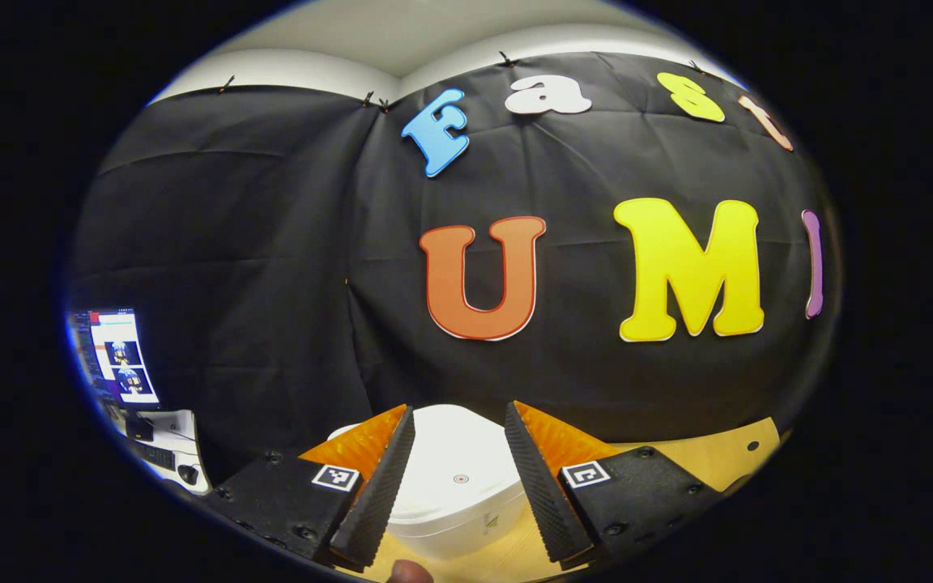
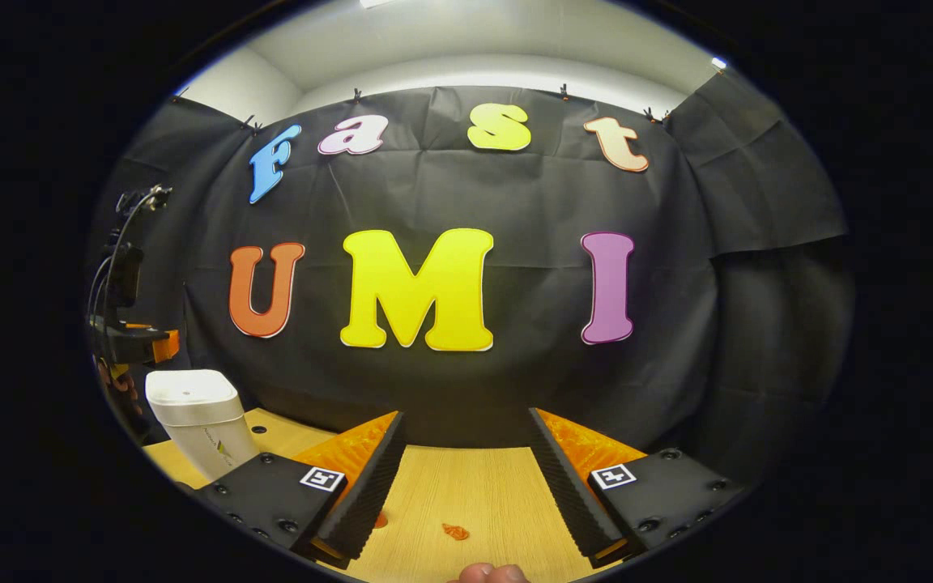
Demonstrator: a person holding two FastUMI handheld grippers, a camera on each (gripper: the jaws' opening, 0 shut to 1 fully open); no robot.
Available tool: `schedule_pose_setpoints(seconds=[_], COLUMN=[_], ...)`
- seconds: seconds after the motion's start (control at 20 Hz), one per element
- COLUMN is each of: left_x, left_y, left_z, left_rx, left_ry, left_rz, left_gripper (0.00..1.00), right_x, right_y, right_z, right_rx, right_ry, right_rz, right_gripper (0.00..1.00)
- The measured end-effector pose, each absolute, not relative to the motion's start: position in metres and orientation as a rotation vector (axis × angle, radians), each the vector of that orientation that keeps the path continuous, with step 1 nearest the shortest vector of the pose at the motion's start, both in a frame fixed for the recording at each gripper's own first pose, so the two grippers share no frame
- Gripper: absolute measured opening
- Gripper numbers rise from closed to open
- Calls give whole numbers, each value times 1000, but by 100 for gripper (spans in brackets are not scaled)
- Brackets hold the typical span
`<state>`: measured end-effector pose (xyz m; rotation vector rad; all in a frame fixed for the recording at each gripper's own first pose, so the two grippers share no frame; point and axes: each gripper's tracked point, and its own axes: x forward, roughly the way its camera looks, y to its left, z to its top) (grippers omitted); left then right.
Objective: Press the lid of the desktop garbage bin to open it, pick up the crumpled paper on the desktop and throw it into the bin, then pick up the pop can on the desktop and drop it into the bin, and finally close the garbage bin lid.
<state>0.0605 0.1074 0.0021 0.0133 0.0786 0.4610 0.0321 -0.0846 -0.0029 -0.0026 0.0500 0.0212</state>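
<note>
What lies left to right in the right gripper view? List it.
Other hand-held gripper → bin → this gripper's left finger → orange scrap on the table → its right finger.

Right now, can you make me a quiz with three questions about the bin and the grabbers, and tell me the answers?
1. Where is the bin in the left gripper view?
A. between the left gripper's fingers
B. on the floor
C. hanging on the wall

2. What colour is the bin?
A. red
B. white
C. green

3. How is the bin lid?
A. taken off
B. wide open
C. closed

Answers: 1 A, it sits framed by the two fingers. 2 B, body and lid look white. 3 C, the lid lies flat on top.
</note>
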Motion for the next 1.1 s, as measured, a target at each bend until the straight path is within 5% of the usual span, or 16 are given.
schedule_pose_setpoints(seconds=[0.3,0.4,0.55,0.6,0.65,1.1], left_x=[78,83,90,91,92,95], left_y=[120,123,128,128,129,130], left_z=[-30,-43,-61,-66,-69,-89], left_rx=[-17,-28,-45,-53,-56,-59], left_ry=[156,187,234,244,251,315], left_rz=[501,503,508,508,512,530], left_gripper=[49,51,34,37,28,17], right_x=[40,41,44,45,46,50], right_y=[-86,-87,-87,-87,-87,-75], right_z=[-10,-13,-13,-14,-15,-18], right_rx=[-19,-27,-33,-35,-36,-47], right_ry=[71,77,79,81,82,87], right_rz=[16,11,3,0,-3,19], right_gripper=[94,94,94,94,94,94])
